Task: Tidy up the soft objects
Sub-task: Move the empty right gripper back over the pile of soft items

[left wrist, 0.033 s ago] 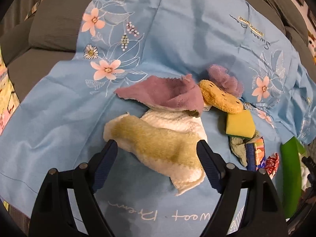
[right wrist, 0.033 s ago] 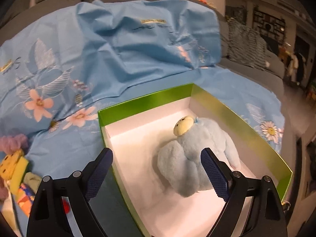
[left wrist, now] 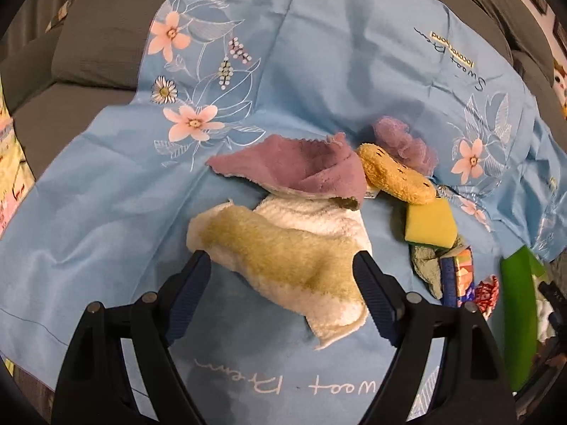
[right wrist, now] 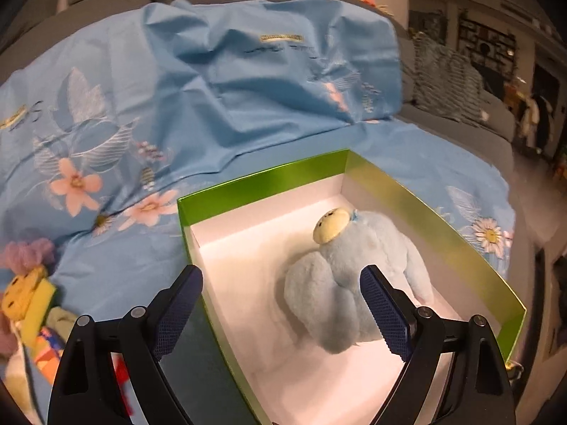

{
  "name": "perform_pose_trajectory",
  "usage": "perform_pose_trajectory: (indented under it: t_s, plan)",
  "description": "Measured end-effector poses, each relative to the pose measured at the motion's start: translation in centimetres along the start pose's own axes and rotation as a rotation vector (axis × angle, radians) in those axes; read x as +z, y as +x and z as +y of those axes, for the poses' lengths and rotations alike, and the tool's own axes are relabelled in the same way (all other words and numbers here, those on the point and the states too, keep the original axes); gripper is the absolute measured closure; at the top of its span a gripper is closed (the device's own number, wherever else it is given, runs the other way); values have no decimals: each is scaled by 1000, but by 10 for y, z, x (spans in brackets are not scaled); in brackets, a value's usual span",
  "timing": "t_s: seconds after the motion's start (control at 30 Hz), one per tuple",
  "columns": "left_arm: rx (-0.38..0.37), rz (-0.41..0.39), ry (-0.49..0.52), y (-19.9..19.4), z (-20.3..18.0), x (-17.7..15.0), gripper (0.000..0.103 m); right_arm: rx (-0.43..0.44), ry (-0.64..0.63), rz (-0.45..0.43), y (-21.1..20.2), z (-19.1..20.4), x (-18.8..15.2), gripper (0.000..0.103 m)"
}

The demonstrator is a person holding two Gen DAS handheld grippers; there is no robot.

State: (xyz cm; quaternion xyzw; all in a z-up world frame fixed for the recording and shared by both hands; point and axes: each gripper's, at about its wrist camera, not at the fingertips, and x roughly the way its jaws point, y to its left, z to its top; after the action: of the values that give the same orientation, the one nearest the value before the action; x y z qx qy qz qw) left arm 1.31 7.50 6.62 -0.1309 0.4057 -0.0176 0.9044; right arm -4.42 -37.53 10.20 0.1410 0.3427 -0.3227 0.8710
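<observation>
Hovering with its jaws spread wide, the left gripper [left wrist: 281, 290] is framing the yellow-and-white towel [left wrist: 283, 265] lying on the blue floral sheet [left wrist: 106, 248], just in front of a purple cloth [left wrist: 294, 170]. I'd say it should be dropping onto the thick yellow middle, pinching only towel, not sheet. The right gripper [right wrist: 280, 313], equally wide and empty, is hanging over the green box [right wrist: 262, 180] where the blue plush toy [right wrist: 354, 283] is sitting.
</observation>
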Motion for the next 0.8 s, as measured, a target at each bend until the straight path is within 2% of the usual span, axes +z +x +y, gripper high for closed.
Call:
perform_pose_trajectory:
  t_s: [0.27,0.37,0.47,0.53,0.63,0.7,0.8]
  plan:
    - [4,19,-39,-3,13,3,21,95,-109,-10,-12,43,-7,12]
    - [0,33,-53,-4,18,3,20,132,-148,-83,-39,53,-10,12]
    - [7,36,-69,-5,24,6,20,328,-180,-105,-76,75,-11,12]
    - [15,41,-76,-5,28,7,20,506,-210,-53,-93,100,-19,12]
    - [20,53,-82,-5,34,8,20,738,-306,94,-102,152,-42,12]
    - [19,53,-103,-7,41,9,20,811,-409,204,-100,191,-69,12]
    - [15,54,-132,-10,51,11,20,837,-525,244,-96,230,-102,12]
